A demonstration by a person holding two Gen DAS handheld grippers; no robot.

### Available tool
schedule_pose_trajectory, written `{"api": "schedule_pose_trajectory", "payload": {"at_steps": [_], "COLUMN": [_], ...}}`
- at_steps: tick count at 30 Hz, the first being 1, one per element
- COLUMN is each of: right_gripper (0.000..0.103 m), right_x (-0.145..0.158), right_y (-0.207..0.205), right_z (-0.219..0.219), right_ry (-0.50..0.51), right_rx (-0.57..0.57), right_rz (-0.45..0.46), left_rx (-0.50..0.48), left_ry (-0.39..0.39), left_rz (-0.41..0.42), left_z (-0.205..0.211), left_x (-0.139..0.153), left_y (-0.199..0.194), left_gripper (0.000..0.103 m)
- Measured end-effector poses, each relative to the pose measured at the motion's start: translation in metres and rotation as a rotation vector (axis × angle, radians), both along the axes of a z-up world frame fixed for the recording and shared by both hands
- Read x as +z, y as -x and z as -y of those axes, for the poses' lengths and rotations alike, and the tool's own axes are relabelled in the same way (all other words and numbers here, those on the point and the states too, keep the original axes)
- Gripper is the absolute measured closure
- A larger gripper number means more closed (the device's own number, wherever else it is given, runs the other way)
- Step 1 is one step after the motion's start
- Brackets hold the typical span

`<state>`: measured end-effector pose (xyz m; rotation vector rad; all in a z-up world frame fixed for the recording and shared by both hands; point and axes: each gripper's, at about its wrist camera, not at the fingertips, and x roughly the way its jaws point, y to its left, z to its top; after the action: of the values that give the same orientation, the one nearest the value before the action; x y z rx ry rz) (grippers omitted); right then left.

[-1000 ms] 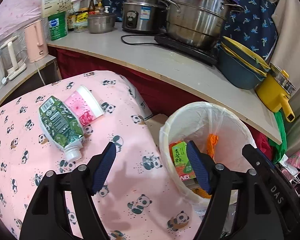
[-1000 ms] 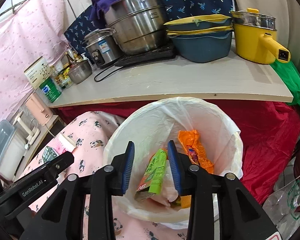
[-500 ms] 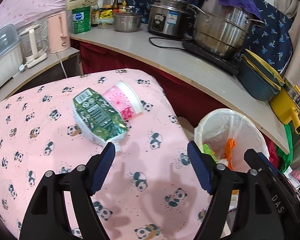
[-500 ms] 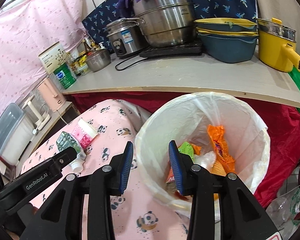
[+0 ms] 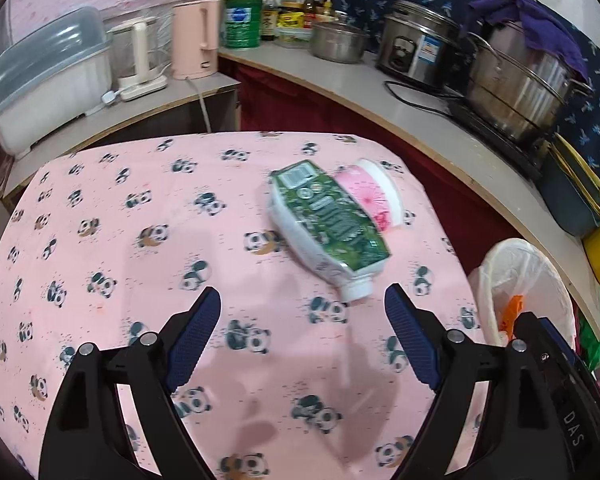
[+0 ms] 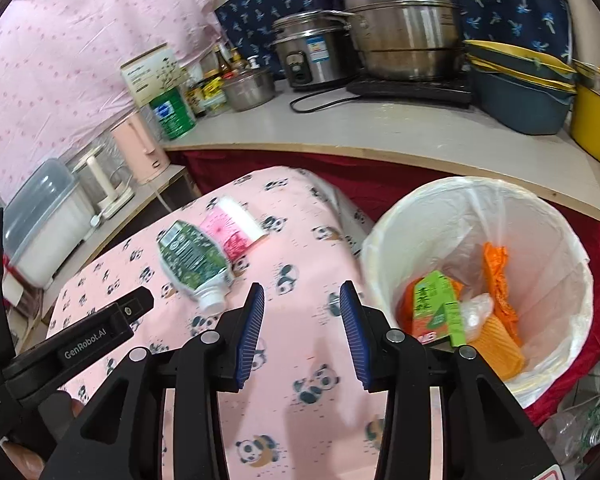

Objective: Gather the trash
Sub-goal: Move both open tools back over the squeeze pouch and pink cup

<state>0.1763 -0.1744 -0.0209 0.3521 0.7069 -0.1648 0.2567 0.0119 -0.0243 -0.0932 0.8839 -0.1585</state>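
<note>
Pouch (image 5: 329, 227) lies near tablecloth (image 5: 140, 240) edge; bin (image 6: 384, 240) beside.

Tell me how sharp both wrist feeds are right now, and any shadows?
Left wrist view: slight motion blur on the green pouch and panda cloth; soft shadow under the left gripper; fisheye bends the counter. Right wrist view: pouch smeared too, bin contents sharper, right gripper crisp.

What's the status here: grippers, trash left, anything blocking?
Left gripper and right gripper open, empty. Green pouch overlapping pink cup, both on panda cloth. Lined bin holds trash. Path clear.
</note>
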Motion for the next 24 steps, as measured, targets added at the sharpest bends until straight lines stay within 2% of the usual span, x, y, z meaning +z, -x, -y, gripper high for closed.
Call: {"api": "schedule_pose_trajectory", "payload": {"at_steps": [3, 9, 14, 24], "right_gripper": [0.064, 0.064, 0.064, 0.064], "right_x": [-0.006, -0.019, -0.03, -0.057], "right_y": [-0.008, -0.026, -0.044, -0.081], "right_z": [-0.014, -0.045, -0.068, -0.082], "right_ry": [-0.019, -0.026, -0.012, -0.024], "right_rx": [0.033, 0.097, 0.147, 0.176], "right_rz": [-0.016, -0.049, -0.074, -0.137], "left_rx": [0.018, 0.027, 0.027, 0.049], "left_ry": [-0.002, -0.061, -0.051, -0.04], "left_rz": [-0.001, 0.027, 0.02, -0.014], "left_z": [-0.016, -0.038, -0.053, -0.071], "left_x": [-0.003, -0.005, -0.009, -0.03], "left_y": [0.0, 0.0, -0.003, -0.021], "left_gripper": [0.023, 0.023, 0.023, 0.023]}}
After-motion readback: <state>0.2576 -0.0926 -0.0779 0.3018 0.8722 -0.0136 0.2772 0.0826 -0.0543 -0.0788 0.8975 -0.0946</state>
